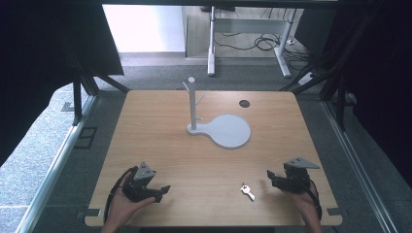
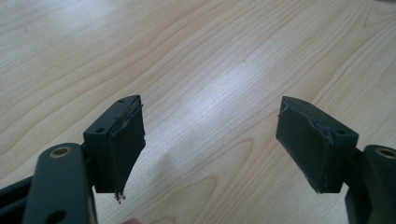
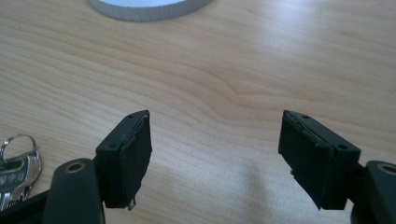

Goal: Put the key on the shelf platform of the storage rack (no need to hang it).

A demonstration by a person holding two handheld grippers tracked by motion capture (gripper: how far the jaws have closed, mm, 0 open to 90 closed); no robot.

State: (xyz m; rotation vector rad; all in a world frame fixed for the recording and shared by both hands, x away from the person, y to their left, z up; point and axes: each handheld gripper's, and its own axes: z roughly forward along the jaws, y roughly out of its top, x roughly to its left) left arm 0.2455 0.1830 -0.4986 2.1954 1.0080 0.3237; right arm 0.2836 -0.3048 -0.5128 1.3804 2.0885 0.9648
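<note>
Grey peg stand point(image 1: 193, 104) on round base point(image 1: 231, 131), wooden table point(image 1: 160, 141)

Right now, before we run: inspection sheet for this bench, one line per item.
Surface: wooden table, bare grain, dark round hole near the far edge.
Job's things: key lies flat near the front edge, beside the right gripper; grey peg stand upright on its round base.
Clutter: nothing seen.
Grippers: left gripper and right gripper both open, empty, held low over the table.
Cables: one trails from each gripper; loose cables on the floor beyond.
Surroundings: desk legs, black curtains at both sides.
</note>
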